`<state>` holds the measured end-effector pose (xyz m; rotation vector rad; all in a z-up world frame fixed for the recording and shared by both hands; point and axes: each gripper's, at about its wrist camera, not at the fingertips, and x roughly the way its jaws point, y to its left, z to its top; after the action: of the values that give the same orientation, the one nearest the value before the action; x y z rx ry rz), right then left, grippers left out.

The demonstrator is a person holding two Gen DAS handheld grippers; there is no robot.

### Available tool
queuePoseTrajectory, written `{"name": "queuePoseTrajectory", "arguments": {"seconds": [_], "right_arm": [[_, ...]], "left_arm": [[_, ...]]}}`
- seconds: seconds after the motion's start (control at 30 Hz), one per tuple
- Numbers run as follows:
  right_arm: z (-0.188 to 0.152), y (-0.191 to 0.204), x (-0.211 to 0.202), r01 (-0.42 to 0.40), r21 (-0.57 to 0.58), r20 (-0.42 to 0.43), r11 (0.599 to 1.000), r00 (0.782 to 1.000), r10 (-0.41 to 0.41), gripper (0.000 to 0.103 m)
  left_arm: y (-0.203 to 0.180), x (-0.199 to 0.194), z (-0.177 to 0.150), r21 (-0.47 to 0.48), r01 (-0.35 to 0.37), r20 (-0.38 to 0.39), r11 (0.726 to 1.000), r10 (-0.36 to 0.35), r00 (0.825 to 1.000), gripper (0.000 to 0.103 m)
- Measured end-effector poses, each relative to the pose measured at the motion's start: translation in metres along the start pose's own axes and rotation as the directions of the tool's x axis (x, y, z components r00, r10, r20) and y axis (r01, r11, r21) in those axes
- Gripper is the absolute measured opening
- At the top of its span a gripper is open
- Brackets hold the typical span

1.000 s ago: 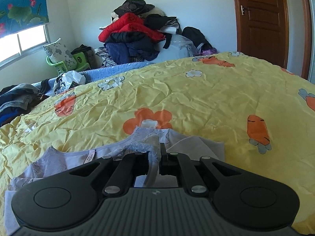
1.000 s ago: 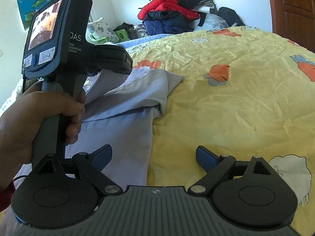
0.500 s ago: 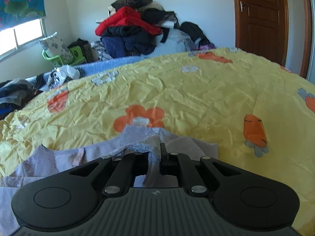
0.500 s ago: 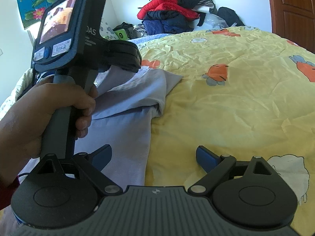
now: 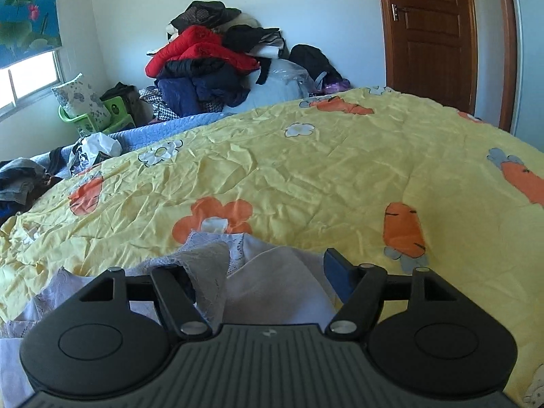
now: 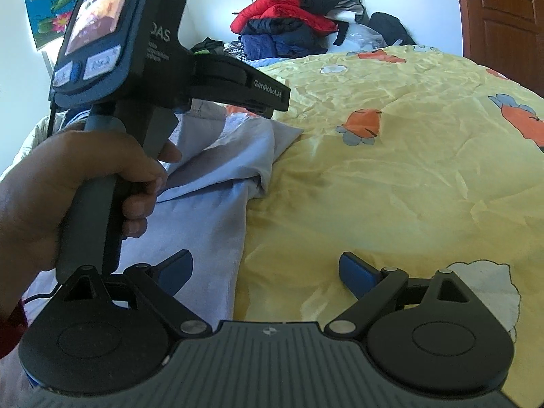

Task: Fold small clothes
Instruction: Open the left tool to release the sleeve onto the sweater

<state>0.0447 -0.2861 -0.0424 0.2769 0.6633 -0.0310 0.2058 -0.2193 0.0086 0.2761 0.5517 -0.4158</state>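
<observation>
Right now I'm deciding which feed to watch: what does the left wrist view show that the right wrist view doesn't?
Left only: the lace-trimmed collar between the opening left tongs, the green bin.
Right only: the hand gripping the left handle, open right tongs.
Both: lilac garment, yellow quilt, clothes pile.

A bed is covered by a crumpled yellow quilt [image 5: 306, 170] printed with orange carrots and flowers. At its near edge a pale lilac garment [image 6: 210, 204] lies directly on the quilt, lace-trimmed and partly folded over itself, one corner reaching toward a printed carrot. Beyond the quilt's far edge a blue blanket [image 5: 176, 125] shows, with crumpled dark clothes [image 5: 20, 180] and a white bag [image 5: 98, 146] at the quilt's left side.
</observation>
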Motion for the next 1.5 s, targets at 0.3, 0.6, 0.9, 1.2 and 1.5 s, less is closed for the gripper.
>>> {"name": "queuePoseTrajectory", "arguments": {"seconds": [0.3,0.6,0.9,1.2,1.5], "right_arm": [[-0.003,0.004,0.0,0.008,-0.013,-0.001,1.0,1.0,-0.008,0.096],[-0.001,0.004,0.002,0.031,-0.016,0.008,0.999,1.0,-0.031,0.096],[0.044,0.01,0.009,-0.009,-0.038,0.126,0.999,0.992,0.014,0.096],[0.09,0.069,0.097,-0.083,-0.188,0.012,0.979,0.996,0.087,0.095],[0.083,0.07,0.094,0.002,-0.162,0.026,0.987,1.0,0.002,0.097]], "left_arm": [[0.019,-0.027,0.026,-0.16,0.25,0.058,0.955,-0.243,0.968,0.082],[0.026,-0.054,0.042,-0.114,0.308,0.113,0.944,-0.296,0.949,0.098],[0.11,-0.064,-0.032,-0.089,-0.195,0.042,0.977,0.199,0.979,0.098],[0.163,-0.061,-0.103,-0.113,-0.372,-0.115,0.921,0.359,0.926,0.098],[0.166,-0.056,-0.115,-0.101,-0.374,-0.13,0.922,0.36,0.924,0.098]]}}
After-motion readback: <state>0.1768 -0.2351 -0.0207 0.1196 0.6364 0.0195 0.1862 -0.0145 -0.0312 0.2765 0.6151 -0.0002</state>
